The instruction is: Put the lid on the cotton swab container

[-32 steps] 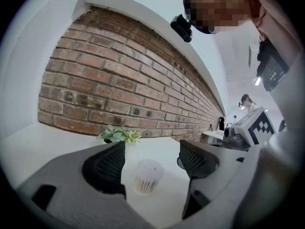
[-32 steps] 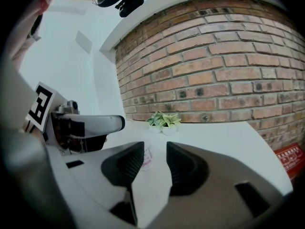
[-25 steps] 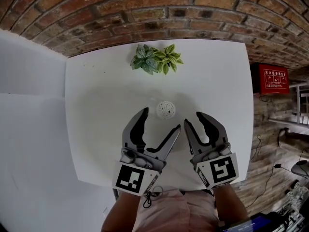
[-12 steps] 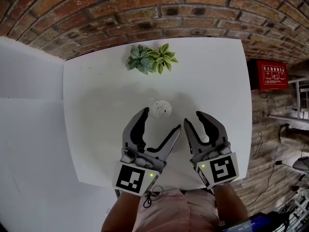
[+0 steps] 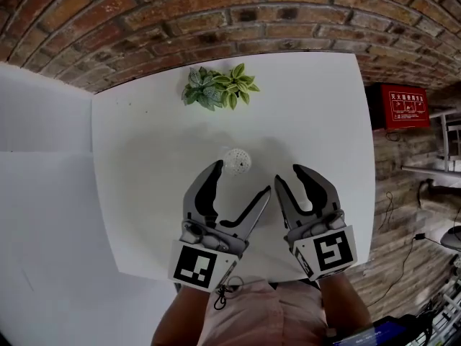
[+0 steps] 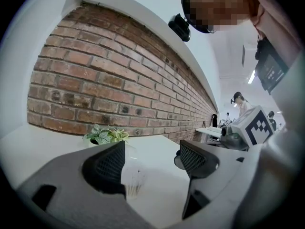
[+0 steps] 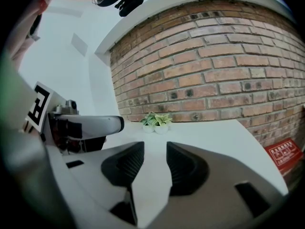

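While hovering with left gripper [image 5: 240, 178] and right gripper [image 5: 289, 175] both spread wide and empty, cotton swab container [image 5: 235, 161] apparently uncapped just ahead of the left jaws, needed first to find the unseen lid, then pinch its rim squarely.

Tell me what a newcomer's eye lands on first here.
Two handheld grippers fill the near edge of the white table: the left gripper and the right gripper, both with jaws apart and nothing between them. Just ahead of the left gripper's tips stands the small clear cotton swab container, its white swab tips visible from above. A leafy potted plant sits at the far edge, against the brick wall.
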`<state>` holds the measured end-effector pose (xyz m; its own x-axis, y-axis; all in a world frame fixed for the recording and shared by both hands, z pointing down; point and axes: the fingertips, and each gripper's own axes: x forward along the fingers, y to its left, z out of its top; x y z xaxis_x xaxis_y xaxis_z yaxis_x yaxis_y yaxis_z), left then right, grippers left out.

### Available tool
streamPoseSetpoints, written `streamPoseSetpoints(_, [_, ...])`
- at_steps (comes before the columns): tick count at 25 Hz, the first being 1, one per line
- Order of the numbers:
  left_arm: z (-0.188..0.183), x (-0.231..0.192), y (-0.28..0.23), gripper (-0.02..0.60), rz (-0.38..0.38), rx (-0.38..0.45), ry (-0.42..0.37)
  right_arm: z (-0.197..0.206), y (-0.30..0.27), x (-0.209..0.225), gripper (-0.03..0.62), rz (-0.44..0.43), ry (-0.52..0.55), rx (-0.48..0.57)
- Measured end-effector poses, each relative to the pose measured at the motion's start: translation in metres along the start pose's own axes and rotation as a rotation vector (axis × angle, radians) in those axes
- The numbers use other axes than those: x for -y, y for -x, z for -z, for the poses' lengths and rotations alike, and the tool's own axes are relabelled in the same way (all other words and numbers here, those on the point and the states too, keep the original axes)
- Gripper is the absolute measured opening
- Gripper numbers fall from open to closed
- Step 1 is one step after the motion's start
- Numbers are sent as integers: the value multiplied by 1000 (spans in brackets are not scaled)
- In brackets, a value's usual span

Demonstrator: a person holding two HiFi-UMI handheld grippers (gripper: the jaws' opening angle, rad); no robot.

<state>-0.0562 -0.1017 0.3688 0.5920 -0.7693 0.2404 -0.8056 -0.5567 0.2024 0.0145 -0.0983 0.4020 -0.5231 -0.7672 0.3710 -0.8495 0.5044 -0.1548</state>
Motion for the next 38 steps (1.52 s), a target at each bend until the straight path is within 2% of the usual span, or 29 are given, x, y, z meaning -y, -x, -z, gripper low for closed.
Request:
streamPoseSetpoints(3, [-1,1,-1,368,6,14,-28,2,2,1,152,3,-4,1])
streamPoseSetpoints(7, [4,7,-5,368,14,-18,-1,4,4,5,152,11,-11,0])
streamPoseSetpoints(26, [14,12,-14,368,30,-47,-31,9,10,24,152,47,-33,6])
streamPoseSetpoints(38, [20,17,-19,368,35,-79,-20,13,11,29,152,58,-48,3])
